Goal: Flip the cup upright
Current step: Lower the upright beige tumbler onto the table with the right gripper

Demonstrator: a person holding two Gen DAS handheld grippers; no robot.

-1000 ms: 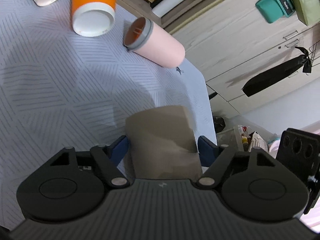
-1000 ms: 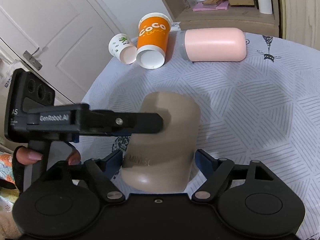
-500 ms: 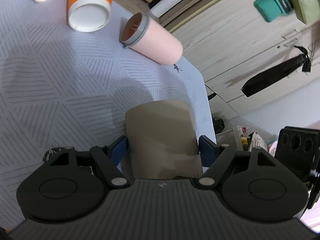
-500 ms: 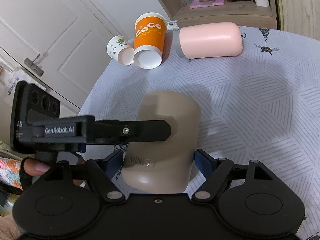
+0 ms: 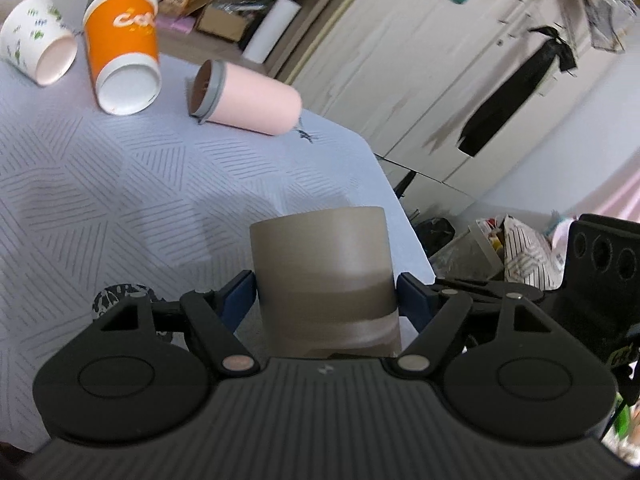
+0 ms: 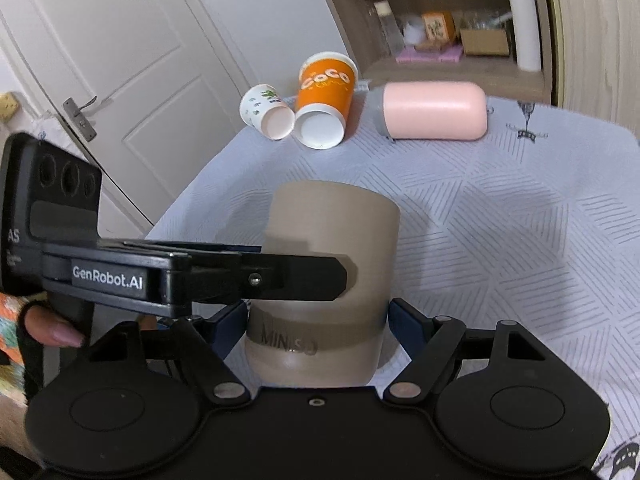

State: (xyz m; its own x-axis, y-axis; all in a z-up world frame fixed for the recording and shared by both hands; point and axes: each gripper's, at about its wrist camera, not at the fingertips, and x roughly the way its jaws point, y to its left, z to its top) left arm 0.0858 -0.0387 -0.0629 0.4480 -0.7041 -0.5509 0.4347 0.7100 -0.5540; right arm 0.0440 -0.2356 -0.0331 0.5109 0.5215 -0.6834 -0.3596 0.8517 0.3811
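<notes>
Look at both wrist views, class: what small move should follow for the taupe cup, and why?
Probably keep rotating the taupe cup a little further toward upright. Both the left tool and the right tool grip its sides, and it still leans above the tablecloth, with its flat end up. The orange cup, small white cup and pink tumbler lie well clear.

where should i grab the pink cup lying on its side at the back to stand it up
Grip the pink cup across its smooth round body near the middle, coming down from above with the fingers straddling its length. It lies flat on the tablecloth, grey-rimmed mouth toward the orange cup, so the sides are free.
</notes>
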